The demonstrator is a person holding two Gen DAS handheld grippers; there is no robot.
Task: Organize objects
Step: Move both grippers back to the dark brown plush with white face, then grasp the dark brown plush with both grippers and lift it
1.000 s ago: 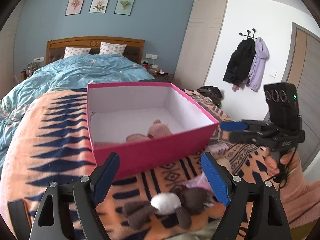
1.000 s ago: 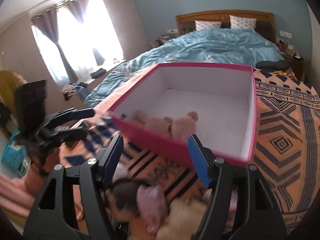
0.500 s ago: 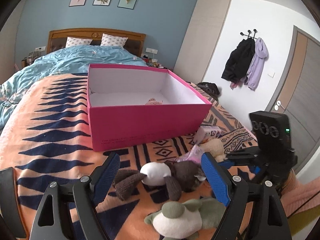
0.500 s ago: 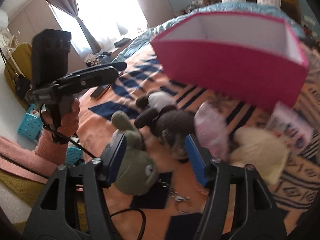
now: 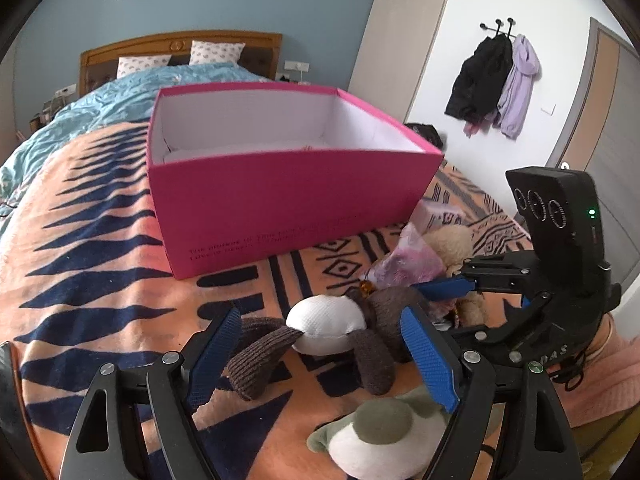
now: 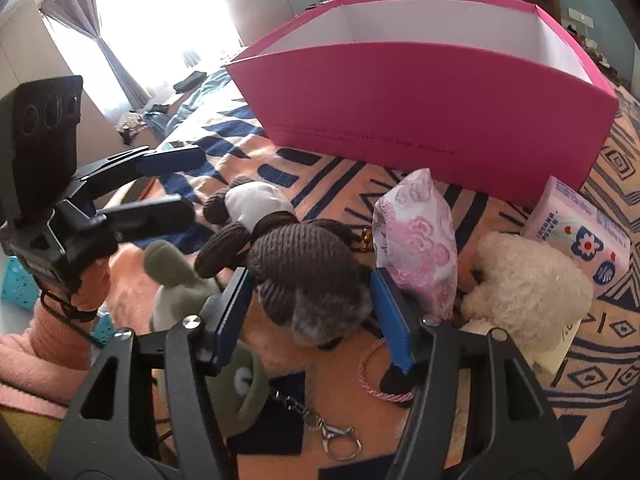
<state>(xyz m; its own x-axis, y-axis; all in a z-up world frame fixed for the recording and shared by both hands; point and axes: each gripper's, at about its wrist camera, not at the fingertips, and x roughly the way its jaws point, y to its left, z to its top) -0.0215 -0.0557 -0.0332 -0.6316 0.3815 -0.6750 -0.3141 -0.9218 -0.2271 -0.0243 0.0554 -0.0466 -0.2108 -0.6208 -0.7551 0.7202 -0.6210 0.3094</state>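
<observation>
Brown knitted plush (image 6: 304, 268) sits betw. spread right claw (image 6: 310, 312) pads, not yet pinched; left claw (image 5: 320, 360) spread too, pink box (image 5: 280, 196) just beyond on bed.

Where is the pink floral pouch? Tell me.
In the right wrist view, the pink floral fabric pouch stands just before the pink cardboard box, between the brown knitted plush toy and the cream fluffy plush.

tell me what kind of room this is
A bedroom, almost certainly: a bed with a wooden headboard and pillows, a blue duvet, and jackets hanging on wall hooks by the door.
</observation>
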